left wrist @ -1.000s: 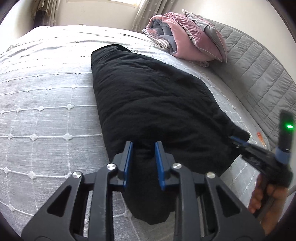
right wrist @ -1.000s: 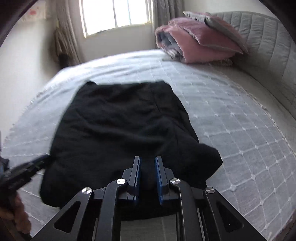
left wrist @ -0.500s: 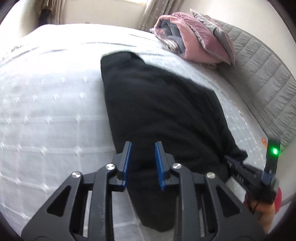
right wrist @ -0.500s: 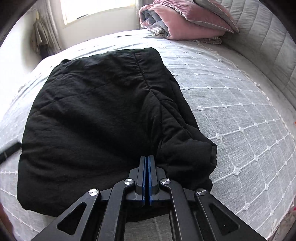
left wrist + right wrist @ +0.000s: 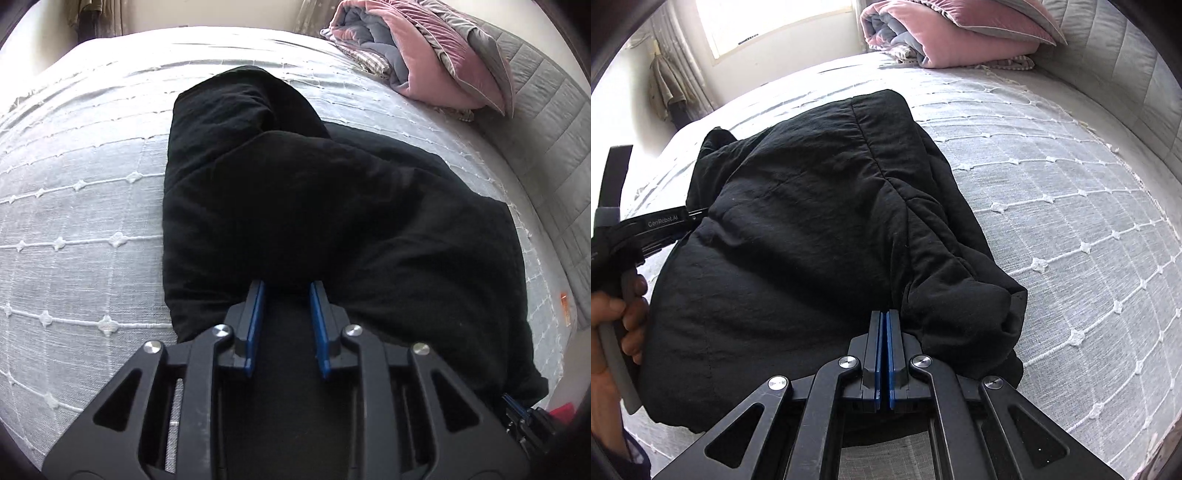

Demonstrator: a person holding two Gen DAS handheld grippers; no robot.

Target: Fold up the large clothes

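Pink quilt (image 5: 424, 55) lies well beyond black garment (image 5: 332, 221).

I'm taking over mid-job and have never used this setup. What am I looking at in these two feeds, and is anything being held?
There is no robot here. A person holds a hand-held gripper in each hand, and each one carries a camera looking along its two fingers. One feed looks past the left gripper, the other past the right gripper. In the right feed the person's left hand shows at the edge. A puffy black garment lies on a grey bed cover, with a rolled pink quilt near the headboard. The right gripper is shut at the garment's near edge, but it is unclear whether it pinches cloth. The left jaws stand partly apart with black cloth between them. That may be a grip, but I cannot confirm it.
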